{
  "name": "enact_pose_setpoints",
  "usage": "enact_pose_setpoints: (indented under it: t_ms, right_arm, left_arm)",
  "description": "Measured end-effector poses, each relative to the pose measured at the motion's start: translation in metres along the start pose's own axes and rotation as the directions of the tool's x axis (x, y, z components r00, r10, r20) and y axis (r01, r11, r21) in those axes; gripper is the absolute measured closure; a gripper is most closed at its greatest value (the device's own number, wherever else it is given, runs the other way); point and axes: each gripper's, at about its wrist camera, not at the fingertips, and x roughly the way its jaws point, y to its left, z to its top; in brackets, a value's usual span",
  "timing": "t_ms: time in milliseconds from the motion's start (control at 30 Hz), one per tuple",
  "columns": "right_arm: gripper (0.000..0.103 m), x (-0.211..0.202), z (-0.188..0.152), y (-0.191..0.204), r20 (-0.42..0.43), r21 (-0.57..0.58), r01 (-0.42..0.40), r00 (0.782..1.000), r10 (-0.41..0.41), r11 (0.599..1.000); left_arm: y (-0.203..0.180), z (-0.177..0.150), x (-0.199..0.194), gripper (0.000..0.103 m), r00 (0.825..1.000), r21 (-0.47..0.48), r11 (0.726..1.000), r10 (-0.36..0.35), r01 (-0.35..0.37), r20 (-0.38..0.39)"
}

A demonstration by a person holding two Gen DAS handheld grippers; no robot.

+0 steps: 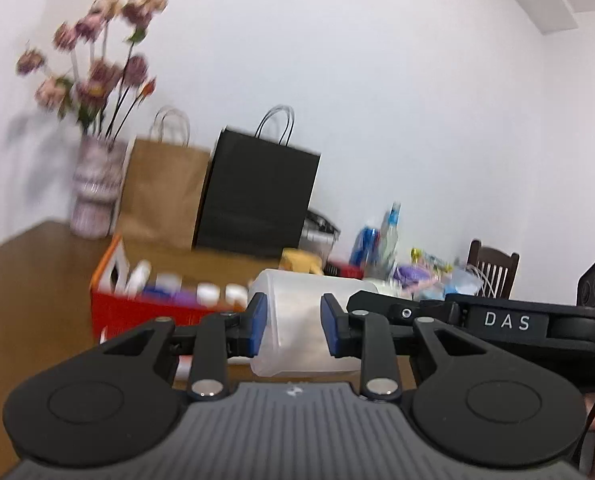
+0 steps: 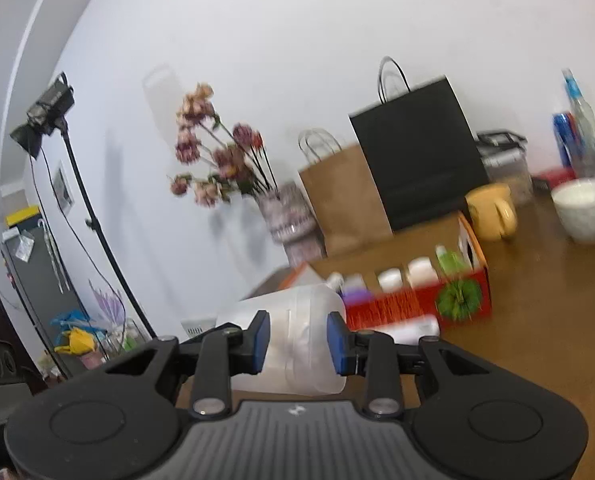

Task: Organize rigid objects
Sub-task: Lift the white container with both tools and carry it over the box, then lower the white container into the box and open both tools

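A translucent white plastic jug (image 1: 303,312) lies on its side, held above the wooden table (image 1: 37,280). My left gripper (image 1: 293,326) is shut on one end of it. My right gripper (image 2: 299,344) is shut on the other end of the same jug (image 2: 293,340). In the left wrist view the right gripper's black body (image 1: 505,322) reaches in from the right. A red cardboard box (image 1: 145,310) with several small bottles stands behind the jug. It also shows in the right wrist view (image 2: 417,300).
A brown paper bag (image 1: 161,196), a black paper bag (image 1: 257,196) and a vase of flowers (image 1: 95,188) stand at the wall. A yellow mug (image 2: 491,212), a white bowl (image 2: 583,210), bottles (image 2: 581,124) and a clear container (image 2: 505,164) sit to the right. A chair (image 1: 493,268) stands beyond.
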Motion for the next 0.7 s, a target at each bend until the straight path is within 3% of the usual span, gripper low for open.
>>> enact_pose_setpoints:
  t_ms: [133, 233, 433, 533, 700]
  right_arm:
    - [0.073, 0.026, 0.036, -0.007, 0.009, -0.002, -0.007, 1.0, 0.007, 1.0]
    - [0.072, 0.054, 0.063, -0.018, -0.013, 0.004, -0.002, 1.0, 0.002, 1.0]
    - [0.072, 0.127, 0.096, -0.058, -0.147, 0.132, 0.023, 0.989, -0.004, 0.991]
    - [0.072, 0.161, 0.1, -0.077, -0.211, 0.143, 0.064, 0.977, -0.033, 0.988]
    - [0.072, 0.213, 0.085, -0.109, -0.351, 0.183, 0.143, 0.934, -0.072, 0.973]
  left_arm:
    - [0.003, 0.034, 0.032, 0.074, 1.0, 0.03, 1.0, 0.004, -0.005, 0.02]
    - [0.014, 0.056, 0.062, 0.074, 1.0, 0.006, 1.0, -0.002, 0.002, -0.01]
    - [0.051, 0.078, 0.138, 0.075, 0.992, -0.06, 0.998, -0.008, 0.001, -0.124]
    - [0.067, 0.073, 0.172, 0.075, 0.981, -0.092, 0.996, -0.012, -0.006, -0.194]
    - [0.088, 0.05, 0.221, 0.075, 0.94, -0.104, 0.993, 0.02, -0.059, -0.34]
